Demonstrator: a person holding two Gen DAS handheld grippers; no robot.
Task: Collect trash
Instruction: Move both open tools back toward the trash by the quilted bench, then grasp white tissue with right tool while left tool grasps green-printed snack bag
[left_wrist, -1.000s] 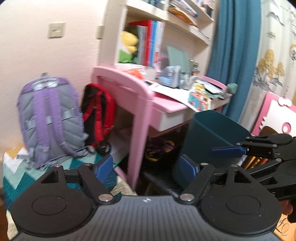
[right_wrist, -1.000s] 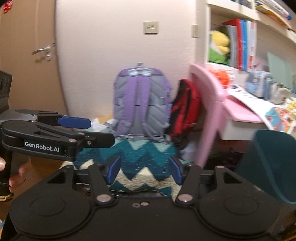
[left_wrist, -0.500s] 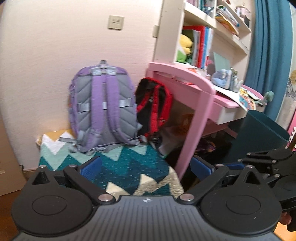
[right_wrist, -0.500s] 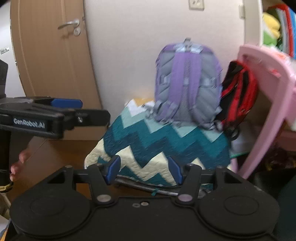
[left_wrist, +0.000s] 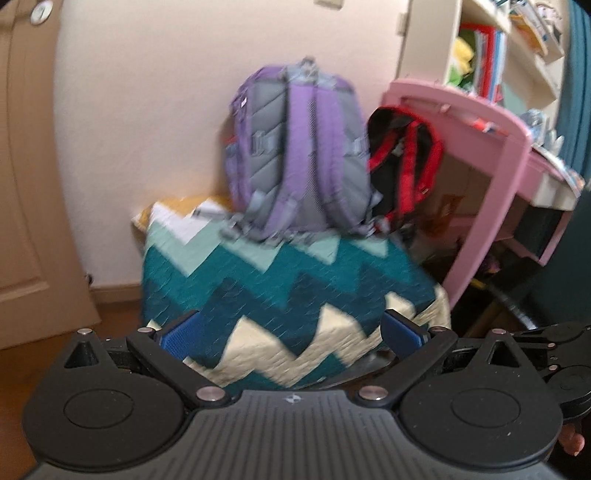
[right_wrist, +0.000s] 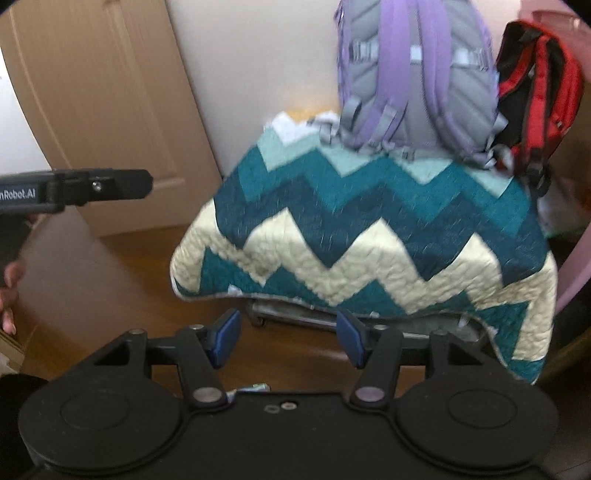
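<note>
Left wrist view shows the left tool (left_wrist: 291, 332) with its two blue pads spread wide and nothing between them. Ahead lies one quilted blanket with teal, dark blue and cream zigzags (left_wrist: 280, 291). Two backpacks stand on its far edge: one purple and grey backpack (left_wrist: 299, 155), and one black and red backpack (left_wrist: 402, 162) to its right. The right tool (right_wrist: 288, 339) is also parted and empty. One small crumpled wrapper (right_wrist: 251, 388) lies on the wooden floor (right_wrist: 110, 280) in front of the blanket, just under this tool.
</note>
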